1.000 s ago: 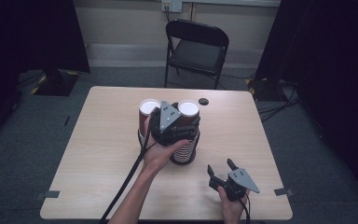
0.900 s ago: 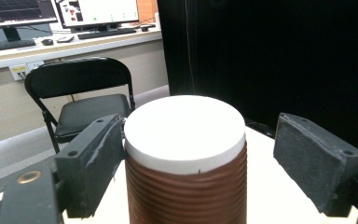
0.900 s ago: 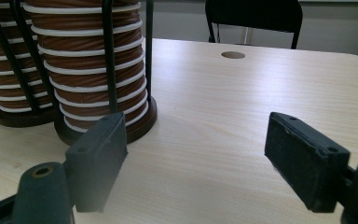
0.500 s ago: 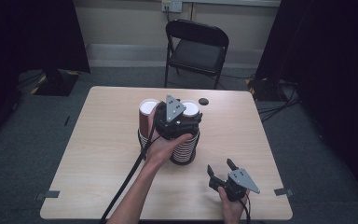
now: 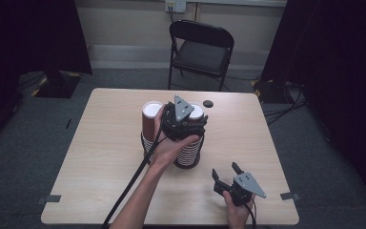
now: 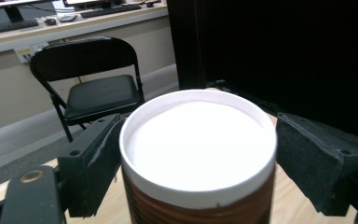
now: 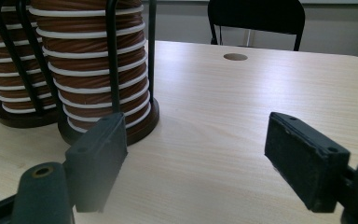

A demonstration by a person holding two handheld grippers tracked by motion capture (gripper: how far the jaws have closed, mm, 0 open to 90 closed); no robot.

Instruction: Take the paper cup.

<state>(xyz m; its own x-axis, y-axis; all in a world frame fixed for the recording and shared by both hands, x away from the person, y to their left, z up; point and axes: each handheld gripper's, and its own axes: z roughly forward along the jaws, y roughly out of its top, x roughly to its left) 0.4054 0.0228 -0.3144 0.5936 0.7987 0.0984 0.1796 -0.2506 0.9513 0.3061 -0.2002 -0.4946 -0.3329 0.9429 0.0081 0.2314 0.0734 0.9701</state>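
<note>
L claw astride top cup – R claw agape

Dim room, dark curtains crushed to black. My left gripper view: cup lid blown out white, glare. Near jaws soft-focus; table evenly lit, shadows faint.

The paper cups in the two stacks are showing brown ribbed sides banded with white rims, and the top cup is glowing plain white inside. The wire holders around them are looking black over dark brown round bases. The bench is wearing a pale wood grain with one small dark hole. Both claws, left and right, are showing black with grey three-cornered plates. The folding chair behind is standing black against a cream wall.
</note>
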